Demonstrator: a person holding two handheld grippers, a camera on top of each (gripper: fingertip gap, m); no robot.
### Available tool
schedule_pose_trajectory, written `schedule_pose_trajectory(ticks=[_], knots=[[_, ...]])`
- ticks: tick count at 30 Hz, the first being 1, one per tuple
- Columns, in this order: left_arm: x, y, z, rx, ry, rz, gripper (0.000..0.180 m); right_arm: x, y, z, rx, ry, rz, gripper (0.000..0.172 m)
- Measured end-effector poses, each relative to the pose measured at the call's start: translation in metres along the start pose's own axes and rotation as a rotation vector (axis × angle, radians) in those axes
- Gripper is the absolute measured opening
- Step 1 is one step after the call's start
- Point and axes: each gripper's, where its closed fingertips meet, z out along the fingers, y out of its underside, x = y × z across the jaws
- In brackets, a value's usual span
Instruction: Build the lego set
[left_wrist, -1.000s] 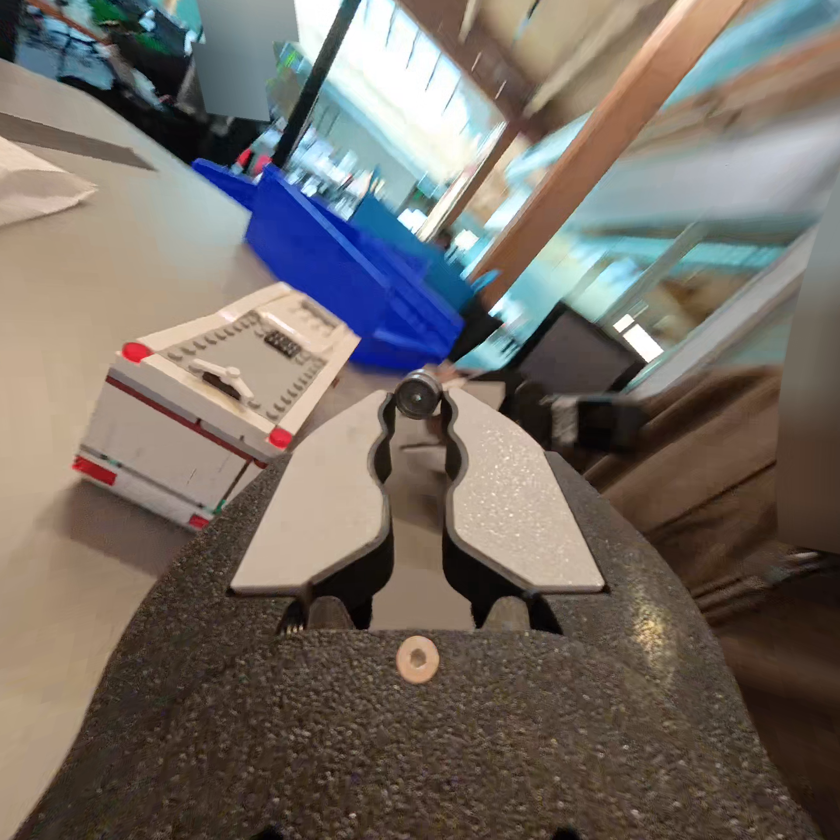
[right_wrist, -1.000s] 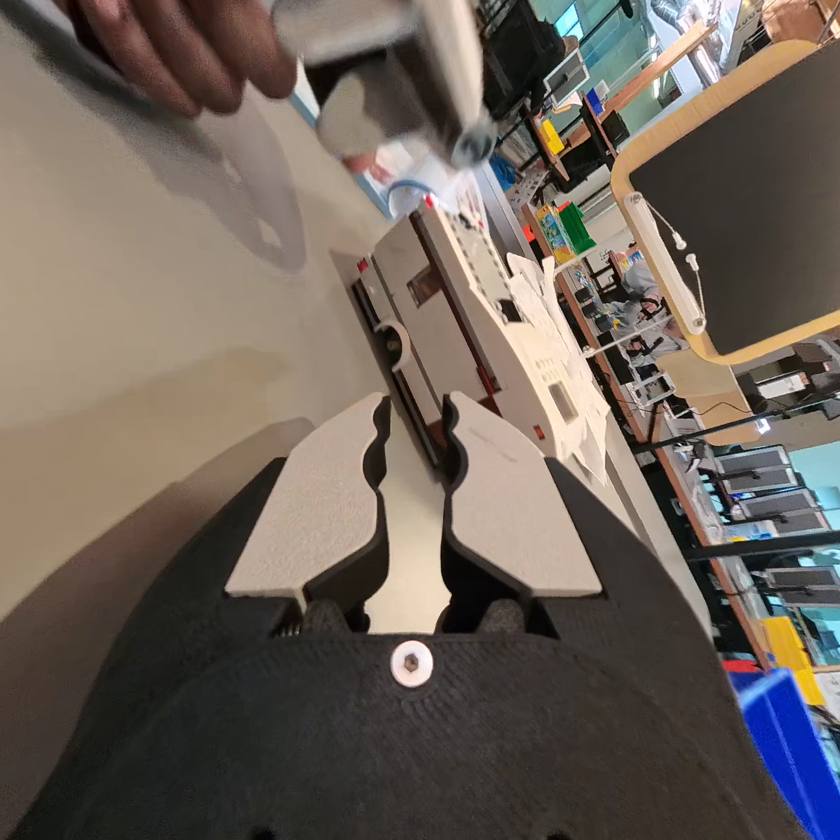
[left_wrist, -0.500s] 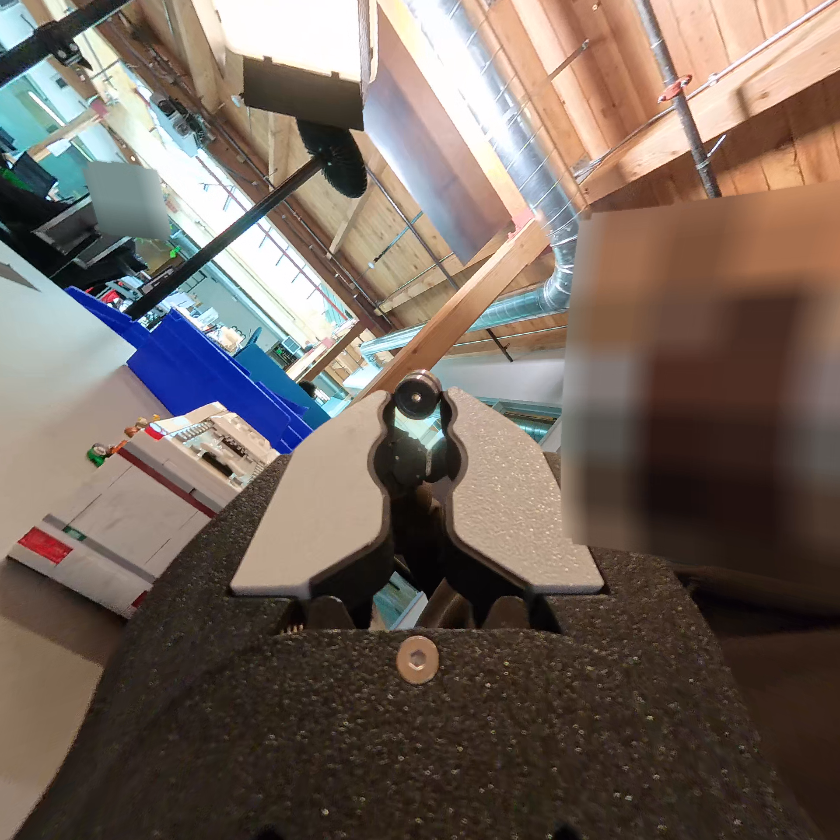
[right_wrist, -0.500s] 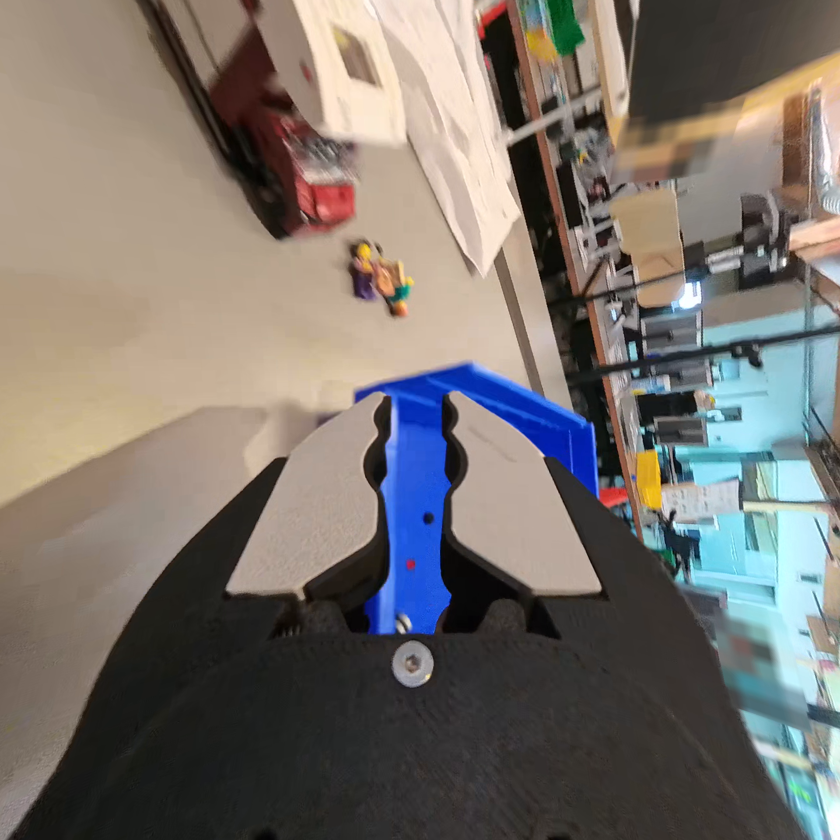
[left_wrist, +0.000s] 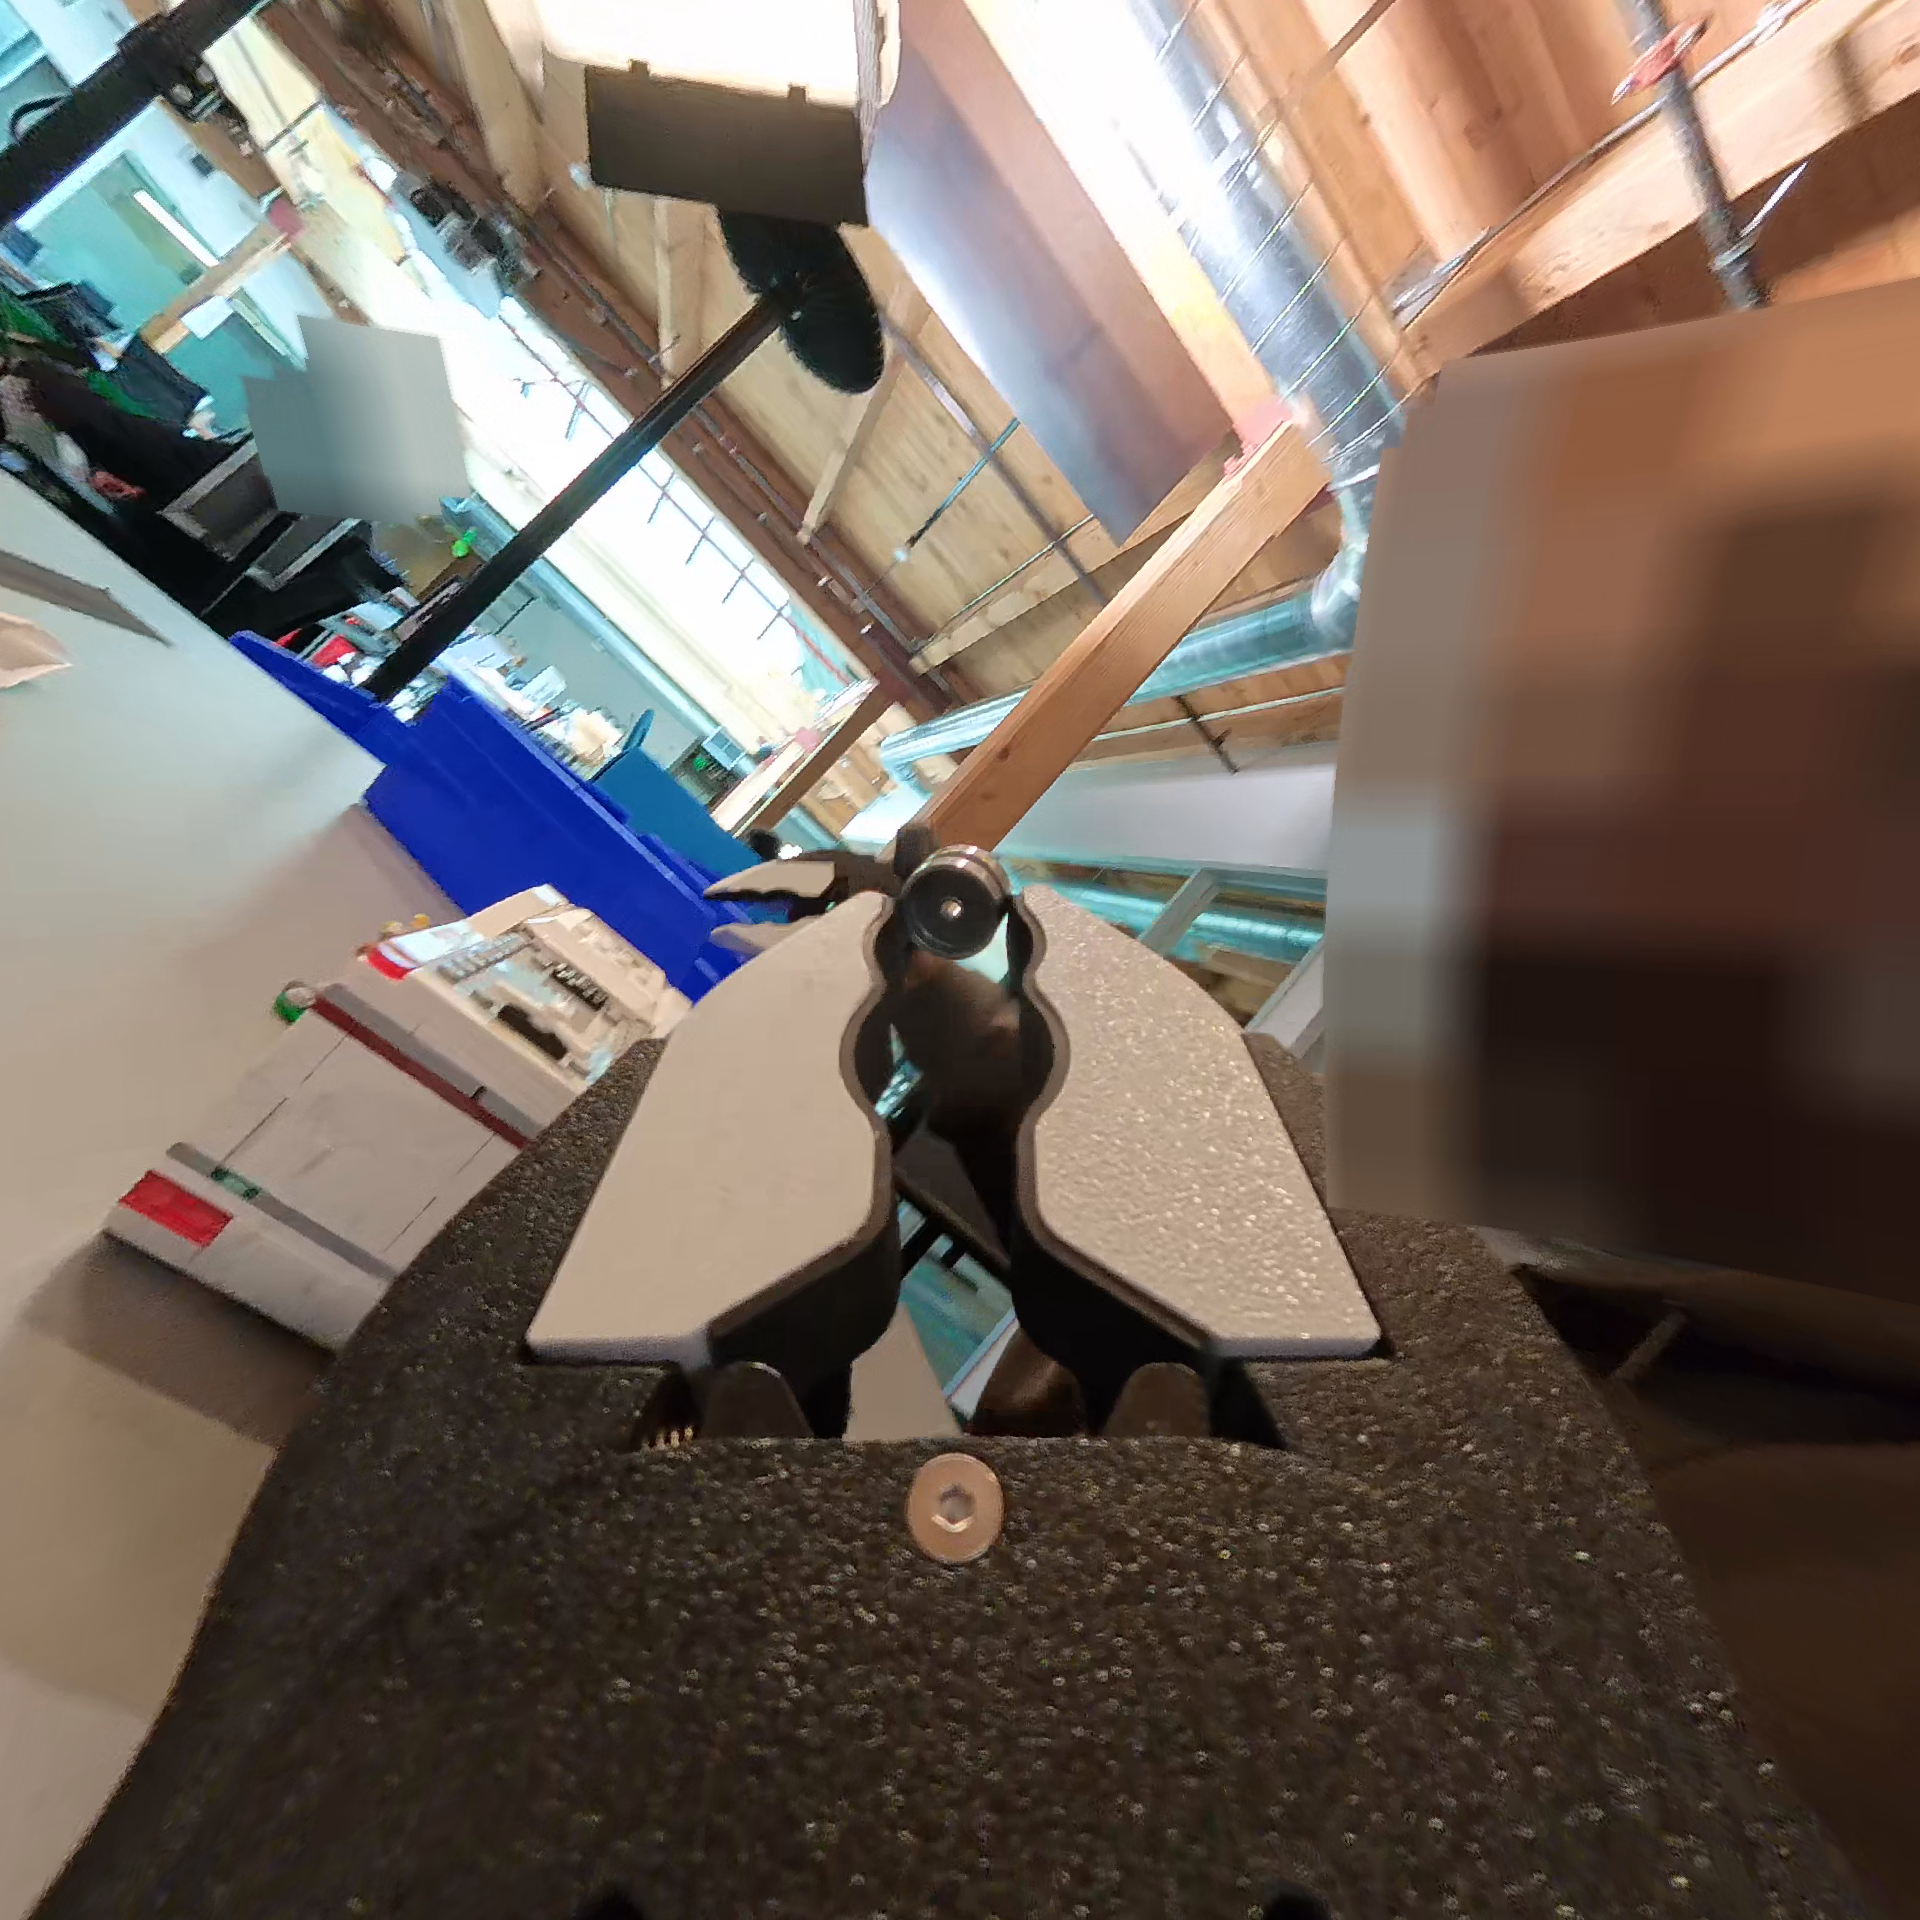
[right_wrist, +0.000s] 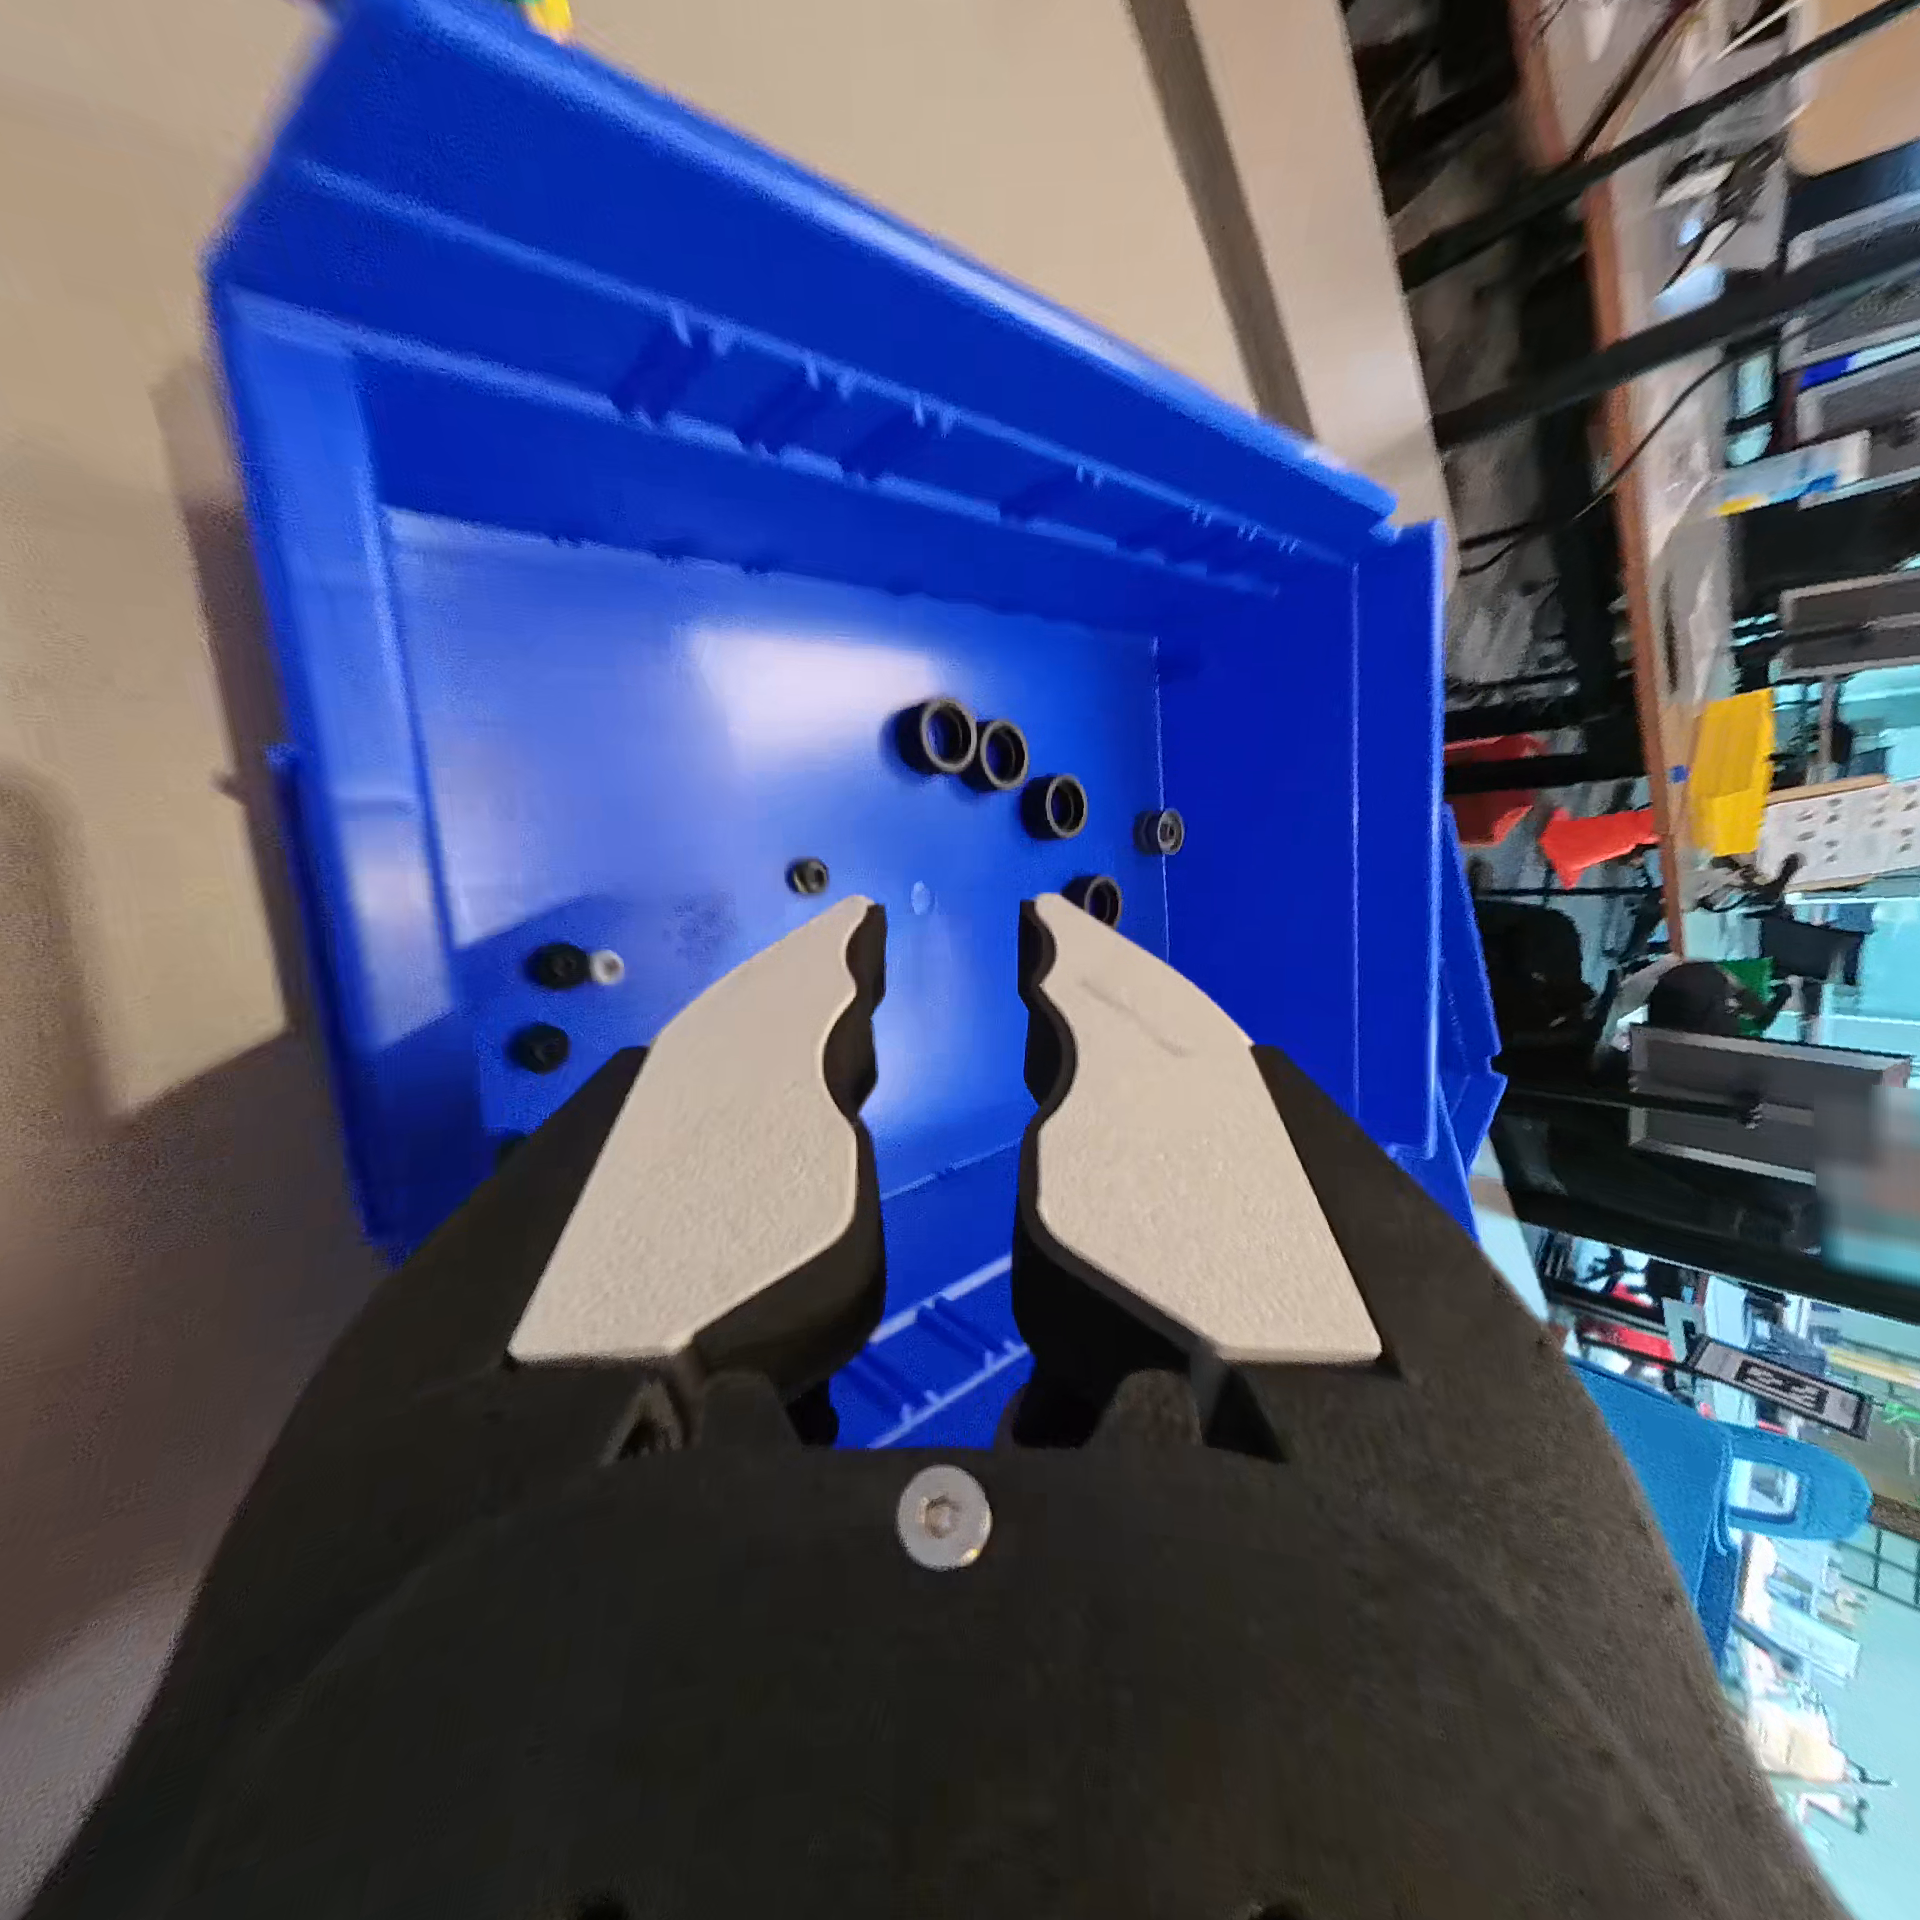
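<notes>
My left gripper (left_wrist: 951, 914) is shut on a small round black wheel with a metal rim (left_wrist: 951, 912), pinched at the fingertips and held up in the air. To its lower left a white brick-built vehicle with red stripes (left_wrist: 416, 1091) lies on the table. My right gripper (right_wrist: 951, 914) is open with nothing between its fingers, hovering over a blue bin (right_wrist: 727, 260). On the bin floor lie several black tyre rings (right_wrist: 945, 736) and small dark wheel parts (right_wrist: 808, 876). The right gripper's fingertips also show in the left wrist view (left_wrist: 764, 912), just behind my left finger.
Blue bins (left_wrist: 540, 821) stand on the pale table (left_wrist: 156, 831) behind the white vehicle. A person, covered by a blurred patch, is close on the right. Shelving and desks fill the room beyond the table edge (right_wrist: 1226, 260).
My right gripper swung away from the white vehicle to above the blue bin and its jaws opened a little wider. My left gripper tilted upward, still pinching the wheel.
</notes>
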Motion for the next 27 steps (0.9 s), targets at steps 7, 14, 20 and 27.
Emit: schedule_pose_trajectory(ticks=[7, 14, 20, 27], knots=[[-0.01, 0.016, 0.005, -0.097, -0.079, 0.041, 0.019, 0.013, 0.024, 0.03, -0.107, -0.285, 0.041, 0.028], [-0.018, 0.02, 0.004, -0.134, -0.134, 0.078, 0.019, -0.002, 0.002, 0.072, -0.109, -0.475, 0.071, 0.029], [-0.02, 0.023, 0.004, -0.162, -0.157, 0.105, 0.019, -0.012, -0.004, 0.1, -0.207, -0.522, 0.063, 0.028], [-0.019, 0.026, 0.005, -0.175, -0.158, 0.102, 0.019, -0.013, 0.0, 0.11, -0.276, -0.562, 0.03, 0.01]])
